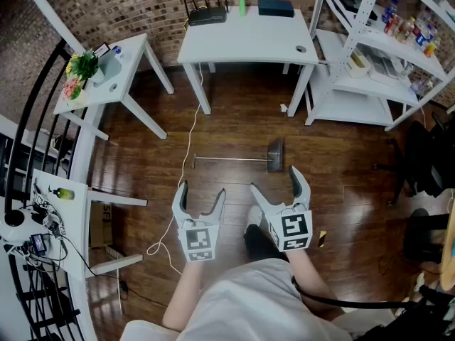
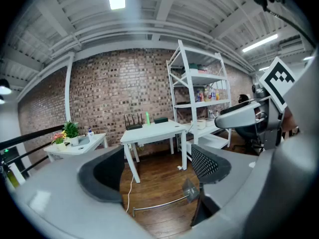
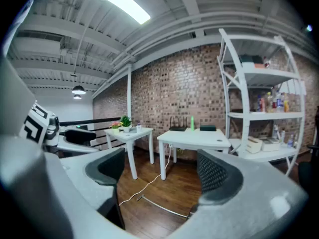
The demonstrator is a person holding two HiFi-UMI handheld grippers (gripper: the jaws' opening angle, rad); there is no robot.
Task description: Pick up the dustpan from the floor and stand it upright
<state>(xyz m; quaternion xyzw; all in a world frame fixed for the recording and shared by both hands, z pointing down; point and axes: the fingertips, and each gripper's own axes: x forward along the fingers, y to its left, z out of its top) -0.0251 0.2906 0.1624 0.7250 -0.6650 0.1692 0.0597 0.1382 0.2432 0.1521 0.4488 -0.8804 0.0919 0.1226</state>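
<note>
The dustpan (image 1: 275, 156) lies flat on the wooden floor, its long metal handle (image 1: 229, 160) stretching to the left. Both grippers hover above the floor on the near side of it, apart from it. My left gripper (image 1: 202, 190) is open with nothing between its jaws. My right gripper (image 1: 275, 180) is open too and holds nothing. In the left gripper view the dustpan (image 2: 191, 188) shows between the jaws of the left gripper (image 2: 157, 171), farther off. In the right gripper view only the handle (image 3: 162, 207) shows below the right gripper (image 3: 162, 176); the pan is hidden behind a jaw.
A white desk (image 1: 249, 38) stands behind the dustpan, a white side table (image 1: 106, 77) with a plant at the left, a white shelf rack (image 1: 370, 77) at the right. A white cable (image 1: 190, 141) runs across the floor by the handle's end. A black chair (image 1: 426, 162) stands far right.
</note>
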